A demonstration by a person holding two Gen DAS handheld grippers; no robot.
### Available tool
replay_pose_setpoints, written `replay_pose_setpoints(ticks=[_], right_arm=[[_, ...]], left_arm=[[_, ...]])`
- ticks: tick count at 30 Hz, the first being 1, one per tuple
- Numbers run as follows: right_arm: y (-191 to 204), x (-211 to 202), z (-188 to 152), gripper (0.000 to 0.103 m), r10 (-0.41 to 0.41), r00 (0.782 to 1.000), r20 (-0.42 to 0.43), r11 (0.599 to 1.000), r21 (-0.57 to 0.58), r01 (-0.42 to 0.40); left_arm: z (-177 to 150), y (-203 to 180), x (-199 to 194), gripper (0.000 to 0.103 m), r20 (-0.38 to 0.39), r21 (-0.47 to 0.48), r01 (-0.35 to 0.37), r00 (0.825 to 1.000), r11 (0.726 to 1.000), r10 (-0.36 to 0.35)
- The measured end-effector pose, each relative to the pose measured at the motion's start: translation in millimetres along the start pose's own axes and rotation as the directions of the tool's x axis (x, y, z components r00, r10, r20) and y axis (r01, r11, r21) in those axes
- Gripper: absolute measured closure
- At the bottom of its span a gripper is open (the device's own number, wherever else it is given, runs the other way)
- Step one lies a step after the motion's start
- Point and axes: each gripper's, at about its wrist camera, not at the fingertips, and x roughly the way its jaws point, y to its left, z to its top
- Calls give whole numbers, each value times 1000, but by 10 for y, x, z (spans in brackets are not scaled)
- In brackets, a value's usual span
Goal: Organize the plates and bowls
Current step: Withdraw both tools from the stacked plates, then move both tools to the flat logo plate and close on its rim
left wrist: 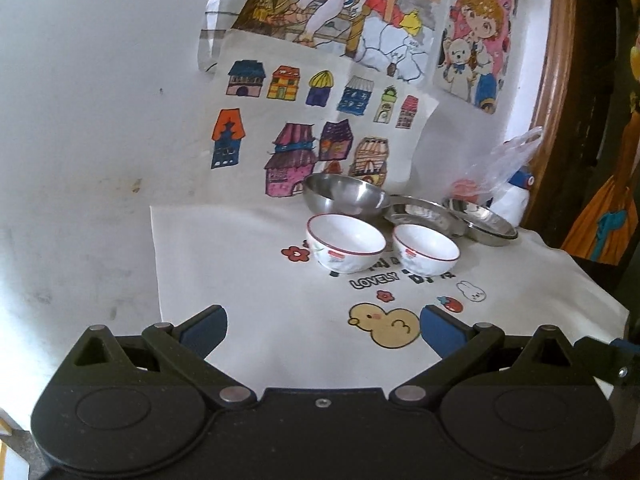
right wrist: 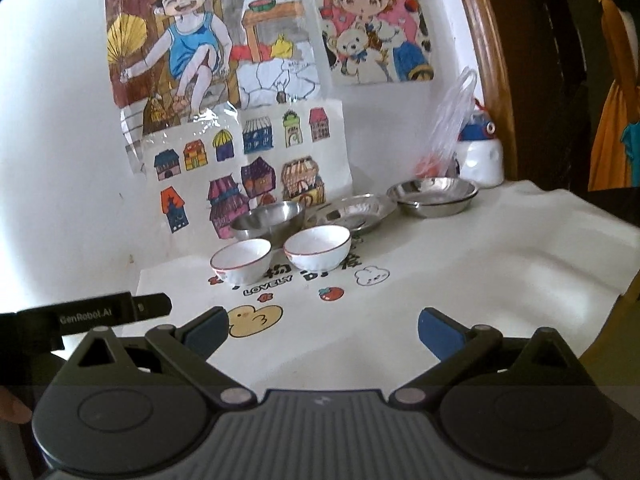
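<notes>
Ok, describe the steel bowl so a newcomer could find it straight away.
Start at the sheet of coloured house drawings on the wall, above the cream printed cloth. Right below it, at the back of the cloth, stands the steel bowl, behind the two white bowls. Unlike the flat steel plate and shallow steel dish to its right, it is deep and round-sided.

2 wrist cams, low, facing wall, sharing bowls (left wrist: 346, 246) midground

Black linkages, blue fingers (left wrist: 440, 330)
</notes>
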Motion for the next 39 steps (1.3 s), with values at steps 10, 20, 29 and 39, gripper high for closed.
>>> replay_pose_setpoints(ticks=[10,20,29,39], right_arm=[[-82,481,176,0,18,1000,-21,1000,-19,-19],[-555,1121,697,0,-15,999,41,999,31,14],[-833,1712,893,0,-17,999,50,999,50,15],[-899,1987,981,0,-29,998,52,999,27,27]], left_arm=[[356,-39,407,1,14,38,-11,1000,999,11],[990,-351,1115,1,66,161,42,996,986,-54],[1419,-822,1896,1,33,333,163,982,929,-185],[1591,-1129,2538,1,-65,425,265,963,866,-263]])
